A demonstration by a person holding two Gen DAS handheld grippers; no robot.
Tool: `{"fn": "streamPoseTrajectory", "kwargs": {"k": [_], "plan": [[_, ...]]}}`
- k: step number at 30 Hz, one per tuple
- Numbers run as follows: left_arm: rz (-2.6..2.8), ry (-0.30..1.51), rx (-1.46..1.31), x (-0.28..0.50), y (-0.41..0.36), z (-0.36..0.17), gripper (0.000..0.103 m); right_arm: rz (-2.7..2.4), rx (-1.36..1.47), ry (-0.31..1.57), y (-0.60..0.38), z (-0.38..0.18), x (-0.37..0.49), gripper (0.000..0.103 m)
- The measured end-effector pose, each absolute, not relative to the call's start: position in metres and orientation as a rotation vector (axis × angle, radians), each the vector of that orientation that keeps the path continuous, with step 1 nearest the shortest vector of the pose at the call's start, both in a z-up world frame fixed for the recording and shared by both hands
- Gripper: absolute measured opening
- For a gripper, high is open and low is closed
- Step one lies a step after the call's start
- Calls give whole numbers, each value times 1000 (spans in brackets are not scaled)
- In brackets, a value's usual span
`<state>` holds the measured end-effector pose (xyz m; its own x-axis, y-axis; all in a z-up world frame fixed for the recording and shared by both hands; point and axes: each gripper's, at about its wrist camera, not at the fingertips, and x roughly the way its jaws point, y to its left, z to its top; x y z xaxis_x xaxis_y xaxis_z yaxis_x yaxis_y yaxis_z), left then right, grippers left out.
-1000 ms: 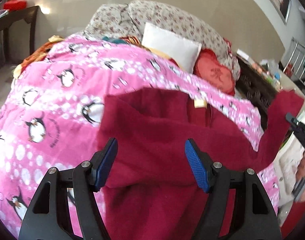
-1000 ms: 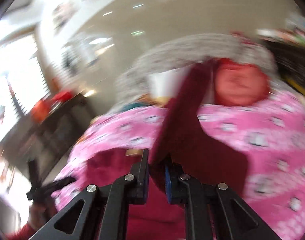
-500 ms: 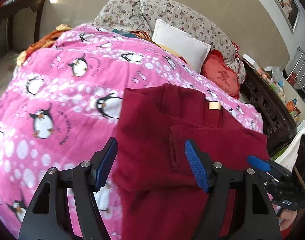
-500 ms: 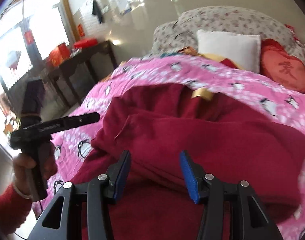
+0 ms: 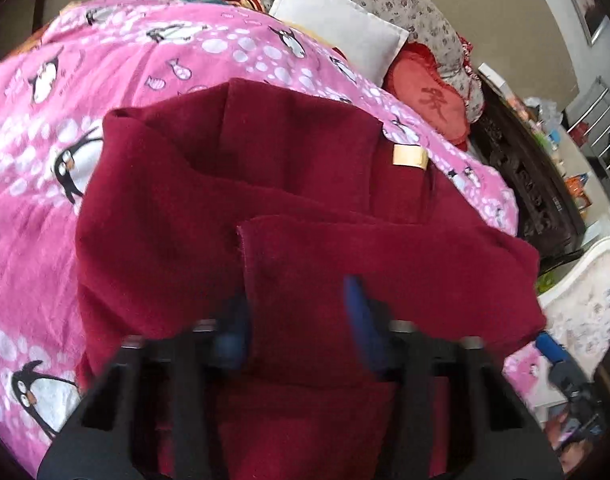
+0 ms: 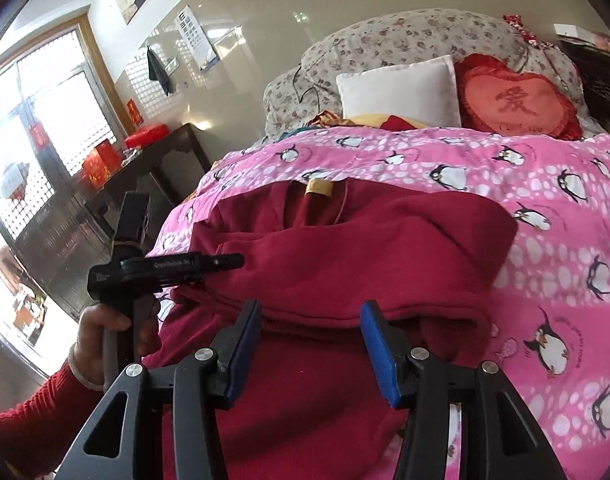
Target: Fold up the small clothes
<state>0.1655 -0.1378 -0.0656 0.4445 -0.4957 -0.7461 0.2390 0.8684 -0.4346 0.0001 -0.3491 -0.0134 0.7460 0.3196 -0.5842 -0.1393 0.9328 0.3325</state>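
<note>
Lying across the pink penguin-print fleece blanket on the bed, the dark red knitted sweater has both sleeves folded in over its body, tan neck label facing up toward the white square pillow and the red heart-shaped cushion. A second ago the right sleeve hung pinched in the right tongs; since then those jaws have been opening, the sleeve has dropped flat across the chest, and the right tongs now stand half open above the sleeve's rolled edge with nothing between their blue pads. The left tongs, wide a moment back, have just been closing over the cuff edge of that laid-over sleeve; the left wrist view is smeared with motion, so whether the pads already press the cloth I cannot tell, though fabric clearly sits between them. From the right wrist view the left tongs lie level against the sweater's left side, held by a hand in a red sleeve. I judge the sleeve folds done, and the next step likely the lengthwise fold of hem toward collar.
</note>
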Motion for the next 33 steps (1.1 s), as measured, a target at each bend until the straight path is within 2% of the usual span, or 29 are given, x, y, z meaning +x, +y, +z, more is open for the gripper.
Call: {"fn": "streamPoseTrajectory", "kwargs": {"k": [1,9,14,20,24,25,27,29,31,33], "plan": [[-469,1006,-277,164,-138,-64,5,247,286,678,-353,-13,-1,50],[-453,798,-298,147,-80,0,4,142,293,615,-373,6,-3,50],[-354,860,-275,160,-54,-26,4,113,265,637,-365,-1,8,50],[-335,913,-263,163,-59,-58,4,135,157,938,-333,-73,22,50],[-331,894,-271,160,-57,-44,5,161,162,863,-339,-46,12,50],[-317,876,-263,156,-56,-38,6,175,184,815,-343,-35,12,50],[-311,838,-243,150,-57,-31,19,165,194,746,-347,-18,16,50],[-310,807,-230,144,-61,-26,46,106,165,737,-346,-14,30,50],[-323,788,-222,141,-66,-24,52,46,136,766,-346,-21,47,50],[-327,803,-199,145,-74,-29,52,-43,124,804,-355,-36,68,50]]}}
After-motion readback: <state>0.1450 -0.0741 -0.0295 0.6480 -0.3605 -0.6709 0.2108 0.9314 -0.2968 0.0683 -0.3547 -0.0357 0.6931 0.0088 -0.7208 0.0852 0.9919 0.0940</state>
